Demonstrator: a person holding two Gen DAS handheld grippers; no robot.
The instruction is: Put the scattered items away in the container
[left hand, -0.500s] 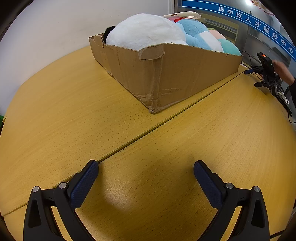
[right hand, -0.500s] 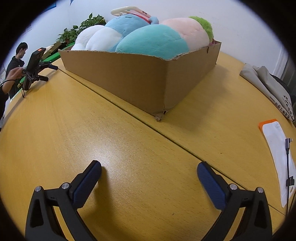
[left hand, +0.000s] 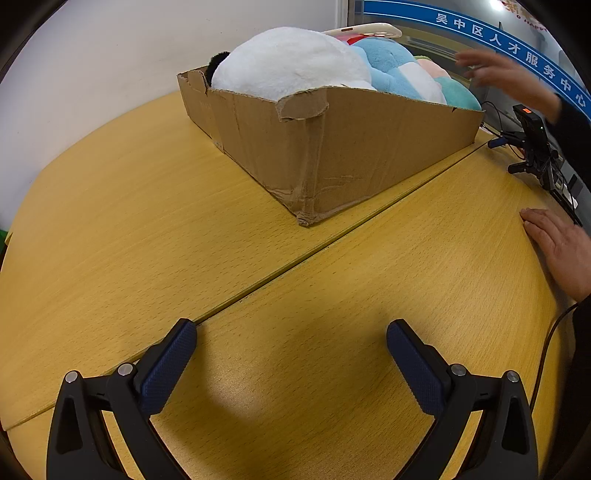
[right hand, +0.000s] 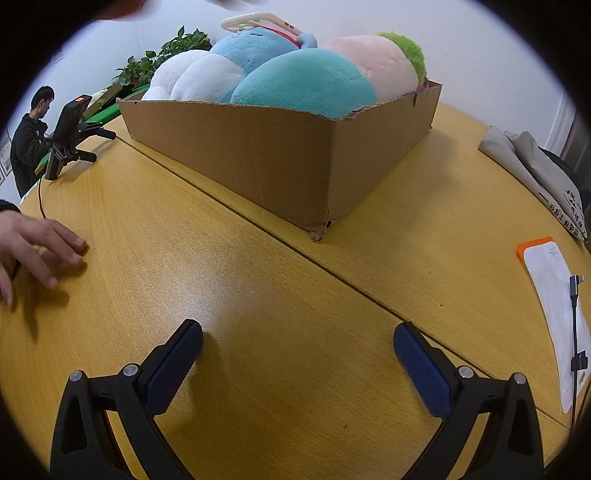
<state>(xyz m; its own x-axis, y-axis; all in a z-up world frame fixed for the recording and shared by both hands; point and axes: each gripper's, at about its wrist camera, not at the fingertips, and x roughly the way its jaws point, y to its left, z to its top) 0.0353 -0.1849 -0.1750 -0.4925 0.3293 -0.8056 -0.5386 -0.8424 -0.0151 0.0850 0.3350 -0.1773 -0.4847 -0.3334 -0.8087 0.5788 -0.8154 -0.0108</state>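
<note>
Bare table [left hand: 258, 295] lies ahead up to the cardboard box [left hand: 369, 147]; a hand [left hand: 557, 247] rests rightward

Bright, even overhead light; soft glare on the worktop [right hand: 207, 295]; fisheye bending with dark corners; raised hand [left hand: 495, 72] blurred.

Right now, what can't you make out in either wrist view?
- Floor of the cardboard box: both views, hidden by its walls and the plush toys heaped above the rim.
- Phone on top of the toys: only its edge and back show; the screen can't be seen.
- Printing on the white sheet: right wrist view, too small, cut by the edge.
- Blurred hand reaching over the box: left wrist view, purpose unclear.
</note>
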